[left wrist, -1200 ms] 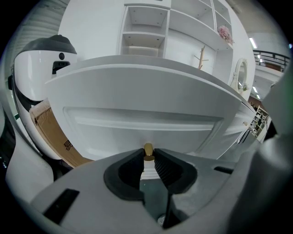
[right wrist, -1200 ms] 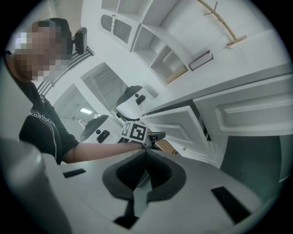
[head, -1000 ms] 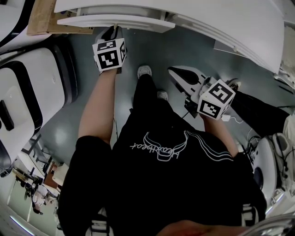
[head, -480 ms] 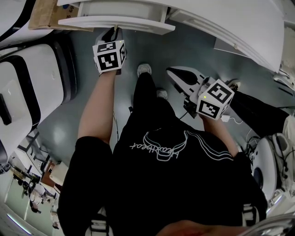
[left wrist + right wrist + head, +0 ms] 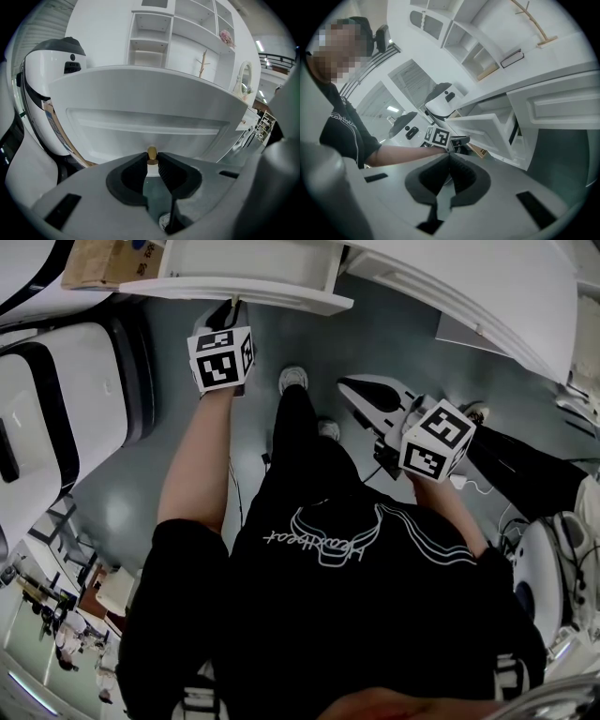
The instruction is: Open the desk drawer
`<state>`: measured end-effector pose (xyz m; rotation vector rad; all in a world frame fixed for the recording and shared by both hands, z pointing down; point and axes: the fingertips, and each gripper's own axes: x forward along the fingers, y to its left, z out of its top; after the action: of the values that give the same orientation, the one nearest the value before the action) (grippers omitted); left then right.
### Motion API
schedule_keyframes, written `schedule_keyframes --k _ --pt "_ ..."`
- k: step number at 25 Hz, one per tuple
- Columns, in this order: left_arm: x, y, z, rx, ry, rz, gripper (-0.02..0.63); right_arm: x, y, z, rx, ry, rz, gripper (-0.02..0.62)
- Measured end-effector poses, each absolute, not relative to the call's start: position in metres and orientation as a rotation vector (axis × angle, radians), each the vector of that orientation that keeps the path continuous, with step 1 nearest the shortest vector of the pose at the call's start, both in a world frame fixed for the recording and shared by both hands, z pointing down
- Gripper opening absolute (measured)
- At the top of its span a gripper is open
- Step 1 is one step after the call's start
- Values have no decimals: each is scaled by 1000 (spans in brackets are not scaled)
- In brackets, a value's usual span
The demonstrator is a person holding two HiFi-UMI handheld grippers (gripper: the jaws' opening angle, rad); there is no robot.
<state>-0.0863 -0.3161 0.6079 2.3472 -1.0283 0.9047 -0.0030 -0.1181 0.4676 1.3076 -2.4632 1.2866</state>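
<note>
Left gripper view: the left gripper point(image 5: 152, 163) pinches the brass knob point(image 5: 152, 152) at centre frame. The drawer point(image 5: 140, 124) is partly out, with more pulling likely. The right gripper point(image 5: 449, 158) is closed and empty.

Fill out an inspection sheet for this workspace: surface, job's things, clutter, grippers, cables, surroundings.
Surface: white desk above a grey floor.
Job's things: desk drawer partly pulled out, with a brass knob on its front.
Clutter: cardboard piece beside the drawer.
Grippers: left hand-held gripper shut on the brass knob; right hand-held gripper shut with nothing between its jaws, held apart from the desk.
Cables: thin white cable on the floor near the right hand-held gripper.
Surroundings: white-and-black rounded unit at the left; white wall shelves behind the desk.
</note>
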Motion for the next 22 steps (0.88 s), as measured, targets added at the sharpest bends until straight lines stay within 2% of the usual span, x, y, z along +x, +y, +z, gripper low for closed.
schedule_keyframes --k 22 --pt "-116 -283 613 2342 -1047 930 75 -11 -94 470 1261 -2476 1261 6"
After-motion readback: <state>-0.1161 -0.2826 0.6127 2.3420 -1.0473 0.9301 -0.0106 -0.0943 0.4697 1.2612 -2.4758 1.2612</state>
